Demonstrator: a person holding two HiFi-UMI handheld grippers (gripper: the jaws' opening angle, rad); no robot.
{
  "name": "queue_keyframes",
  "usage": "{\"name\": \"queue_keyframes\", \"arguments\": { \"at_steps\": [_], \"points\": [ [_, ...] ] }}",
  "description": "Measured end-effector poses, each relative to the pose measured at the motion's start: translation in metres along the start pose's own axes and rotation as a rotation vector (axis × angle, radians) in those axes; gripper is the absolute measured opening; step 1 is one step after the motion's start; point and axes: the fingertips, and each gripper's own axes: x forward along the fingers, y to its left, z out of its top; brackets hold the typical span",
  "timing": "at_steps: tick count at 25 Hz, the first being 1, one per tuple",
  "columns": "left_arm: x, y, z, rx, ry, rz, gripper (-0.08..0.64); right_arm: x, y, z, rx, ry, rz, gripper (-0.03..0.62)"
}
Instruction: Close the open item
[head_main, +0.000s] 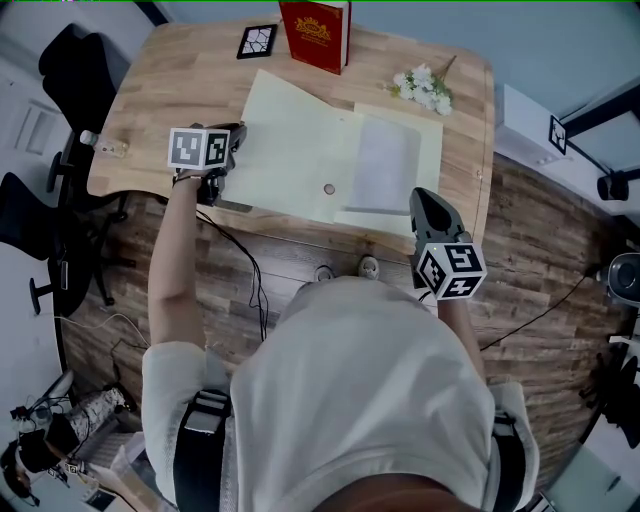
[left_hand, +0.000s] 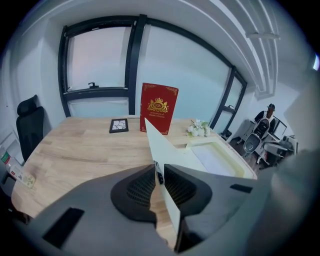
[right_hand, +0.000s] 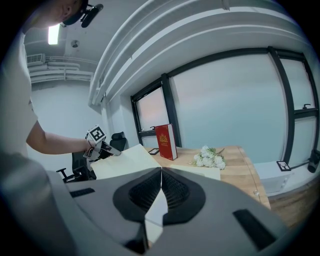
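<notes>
**Left gripper clamped on the folder's cover, right gripper clenched at its near corner**

Head view: a pale yellow folder (head_main: 300, 140) lies open on the wooden table (head_main: 160, 90), in front of the red book (head_main: 316, 33) that stands at the far edge. The left gripper (head_main: 234, 138) meets the folder's outer edge, left of the book and nearer the person. The right gripper (head_main: 423, 197) sits over the folder's near corner, right of the book and well in front of it.

Left gripper view: the cover (left_hand: 165, 145) runs edge-on between the jaws of the left gripper (left_hand: 159, 172), which are closed on it. The cover rises as a tilted sheet towards the red book (left_hand: 158, 109) straight ahead. The rest of the folder lies flat to the right of the book.

Right gripper view: the right gripper (right_hand: 161, 172) has its jaws pressed together, with no thing seen between the pads. The folder (right_hand: 120, 162) spreads just beyond them. Its cover is lifted at the corner held by the left gripper (right_hand: 107, 149), left of the red book (right_hand: 166, 141).
</notes>
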Motion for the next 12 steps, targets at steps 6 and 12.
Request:
{"name": "queue_keyframes", "arguments": {
  "at_steps": [6, 12],
  "points": [
    [-0.005, -0.017, 0.012, 0.011, -0.028, -0.026, 0.070, -0.003, -0.001, -0.002, 0.003, -0.002, 0.005, 0.020],
    [-0.010, -0.037, 0.026, 0.017, -0.054, -0.072, 0.070, -0.006, -0.003, -0.001, 0.006, -0.009, 0.002, 0.020]
  ]
}}
